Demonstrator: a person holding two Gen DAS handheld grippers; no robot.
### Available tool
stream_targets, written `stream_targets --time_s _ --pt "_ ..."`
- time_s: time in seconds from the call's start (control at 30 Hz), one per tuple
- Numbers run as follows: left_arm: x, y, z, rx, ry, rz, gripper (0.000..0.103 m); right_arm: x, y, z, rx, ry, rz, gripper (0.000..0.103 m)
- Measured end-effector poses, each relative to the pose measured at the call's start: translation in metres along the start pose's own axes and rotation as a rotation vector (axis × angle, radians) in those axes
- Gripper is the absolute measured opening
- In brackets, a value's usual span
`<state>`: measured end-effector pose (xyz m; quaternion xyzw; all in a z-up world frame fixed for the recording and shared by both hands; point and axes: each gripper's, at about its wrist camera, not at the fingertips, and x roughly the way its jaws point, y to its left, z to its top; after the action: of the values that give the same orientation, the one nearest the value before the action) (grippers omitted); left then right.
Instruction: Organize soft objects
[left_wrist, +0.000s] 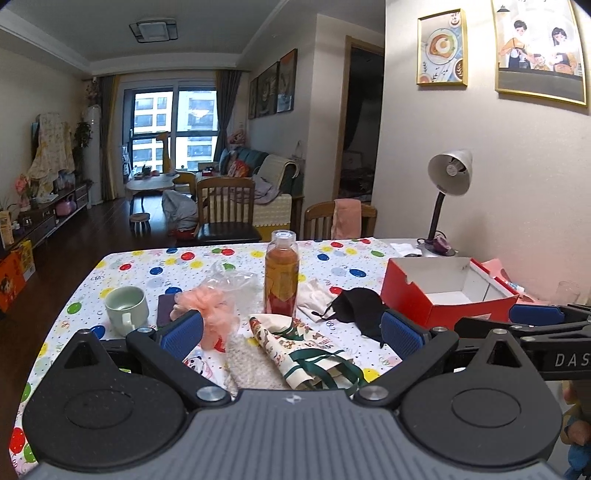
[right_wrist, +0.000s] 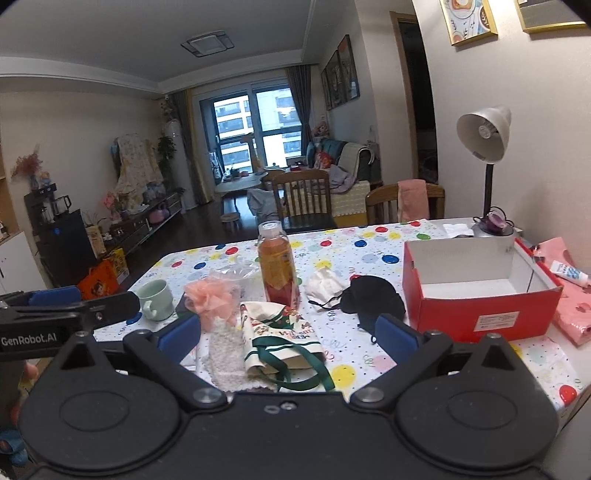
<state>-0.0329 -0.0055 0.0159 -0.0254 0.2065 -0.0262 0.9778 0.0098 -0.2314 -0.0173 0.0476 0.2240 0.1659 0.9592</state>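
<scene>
Jaws on both my left gripper (left_wrist: 291, 330) and right gripper (right_wrist: 290, 332) stand apart, empty, above the table (right_wrist: 369, 254). Drawstring bag (right_wrist: 280, 328), black mask (right_wrist: 369, 297) and pink pouf (right_wrist: 210, 295) lie scattered beside the empty red box (right_wrist: 480, 314), probably their destination.

My left gripper (left_wrist: 291, 334) hangs wide open over the cluttered desk (left_wrist: 122, 266).

Between my fingers (left_wrist: 181, 334) lies a printed drawstring bag (left_wrist: 295, 343) on a fuzzy white cloth (left_wrist: 247, 365). A juice bottle (left_wrist: 281, 273) stands upright at twelve o'clock, a pink bath pouf (left_wrist: 210, 306) at eleven, a black mask (left_wrist: 354, 306) at one, an open red box (left_wrist: 443, 291) at two.
</scene>
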Motion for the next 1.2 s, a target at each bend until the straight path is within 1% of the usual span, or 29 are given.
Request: stream_targets --time_s 0.13,0.37,0.5,0.7,0.83,0.87,0.97,1.1,1.2 --pt "0.002 -0.003 0.0 0.017 0.0 -0.011 0.103 -0.001 0.001 0.0 -0.011 -0.019 -0.013 0.101" --pt "0.003 -0.003 -0.001 0.027 -0.006 -0.032 0.103 -0.002 0.005 0.002 -0.046 -0.055 -0.008 0.101" --pt "0.004 -0.002 -0.002 0.025 -0.007 -0.038 0.103 0.0 0.007 0.003 -0.057 -0.056 -0.004 0.101" --pt "0.008 0.0 -0.001 0.021 0.008 -0.037 0.103 0.01 0.013 0.005 -0.082 -0.032 0.001 0.1" --pt "0.014 0.004 -0.002 0.025 0.025 -0.032 0.103 0.019 0.015 0.005 -0.086 -0.009 0.025 0.097" --pt "0.016 0.007 -0.003 0.025 0.027 -0.03 0.103 0.022 0.016 0.005 -0.087 -0.003 0.028 0.096" --pt "0.022 0.014 -0.004 0.023 0.034 -0.026 0.103 0.033 0.018 0.007 -0.096 0.017 0.026 0.095" --pt "0.033 0.027 -0.007 0.027 0.04 0.0 0.103 0.051 0.018 0.009 -0.091 0.057 0.025 0.095" --pt "0.049 0.043 -0.01 0.002 0.069 0.012 0.103 0.067 0.018 0.008 -0.1 0.089 0.026 0.094"
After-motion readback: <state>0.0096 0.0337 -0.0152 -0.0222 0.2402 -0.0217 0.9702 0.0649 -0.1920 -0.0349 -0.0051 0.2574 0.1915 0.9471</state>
